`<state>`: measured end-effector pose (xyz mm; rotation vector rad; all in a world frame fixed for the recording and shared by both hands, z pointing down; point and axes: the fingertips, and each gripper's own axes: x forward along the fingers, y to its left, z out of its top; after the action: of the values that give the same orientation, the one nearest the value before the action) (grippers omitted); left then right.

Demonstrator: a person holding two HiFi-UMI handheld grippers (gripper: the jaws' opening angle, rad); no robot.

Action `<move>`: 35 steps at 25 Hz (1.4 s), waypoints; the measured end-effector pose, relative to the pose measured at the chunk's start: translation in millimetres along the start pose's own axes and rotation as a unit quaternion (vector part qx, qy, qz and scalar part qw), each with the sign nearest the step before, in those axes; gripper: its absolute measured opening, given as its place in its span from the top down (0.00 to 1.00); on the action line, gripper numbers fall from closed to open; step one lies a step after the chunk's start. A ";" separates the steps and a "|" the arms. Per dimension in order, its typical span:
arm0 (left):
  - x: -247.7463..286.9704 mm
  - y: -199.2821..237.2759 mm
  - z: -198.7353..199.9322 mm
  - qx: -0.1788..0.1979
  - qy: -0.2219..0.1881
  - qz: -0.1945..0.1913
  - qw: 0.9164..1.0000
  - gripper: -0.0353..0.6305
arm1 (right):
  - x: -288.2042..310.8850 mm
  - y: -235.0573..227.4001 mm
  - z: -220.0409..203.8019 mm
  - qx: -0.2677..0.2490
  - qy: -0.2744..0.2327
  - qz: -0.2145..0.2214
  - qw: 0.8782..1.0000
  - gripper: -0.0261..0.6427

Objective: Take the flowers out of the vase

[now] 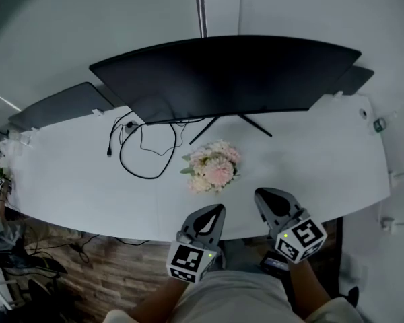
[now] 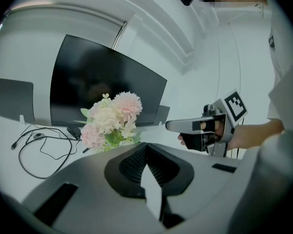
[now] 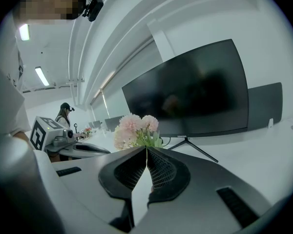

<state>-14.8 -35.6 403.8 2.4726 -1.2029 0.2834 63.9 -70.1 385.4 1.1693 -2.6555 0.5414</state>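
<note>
1. Head view: the flowers point(image 1: 213, 165) stand as one pink and cream bunch near the middle of the white desk point(image 1: 310, 167), in front of the curved monitor point(image 1: 222, 73). The blooms hide the vase. The left gripper point(image 1: 218, 209) and right gripper point(image 1: 260, 195) hang at the desk's near edge, both short of the bunch. Counted here: two grippers, one bunch, one monitor, two dark panels point(image 1: 57, 106) behind it and one looped cable point(image 1: 145, 150)
2. Left gripper view: its jaws are pressed together with nothing between them. The bunch rises just above them. To do the reach well, it probably should part its jaws before arriving and aim low, at the stems rather than the soft heads
3. Right gripper view: these jaws also meet and are empty. One hand could likely steady the vase while the other lifts the stems straight up. One person point(image 3: 64, 113) stands far behind
</note>
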 end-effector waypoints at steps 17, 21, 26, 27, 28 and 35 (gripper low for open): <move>55.1 36.1 -67.6 -0.014 0.021 0.040 0.999 0.94 | 47.3 -23.2 -26.1 -0.048 0.026 0.009 0.998 0.91; 63.0 43.8 -71.4 -0.020 0.020 0.046 0.999 0.89 | 59.5 -25.3 -32.2 -0.060 0.029 0.019 0.998 0.87; 75.8 48.1 -77.4 -0.024 0.027 0.036 0.999 0.78 | 72.0 -23.8 -38.6 -0.089 0.045 0.037 0.994 0.77; 78.9 49.3 -78.5 -0.025 0.029 0.034 0.999 0.74 | 74.8 -24.0 -39.2 -0.095 0.048 0.041 0.993 0.75; 82.1 50.2 -79.9 -0.026 0.031 0.033 0.999 0.72 | 77.6 -24.2 -39.4 -0.101 0.050 0.044 0.993 0.74; 97.5 56.7 -85.1 -0.020 0.031 0.033 0.999 0.64 | 93.5 -16.4 -46.0 -0.143 0.074 0.075 0.984 0.65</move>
<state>-1.1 -101.8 527.9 2.3755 -1.2529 0.3461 14.4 -124.7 461.0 0.8216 -2.5962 0.2444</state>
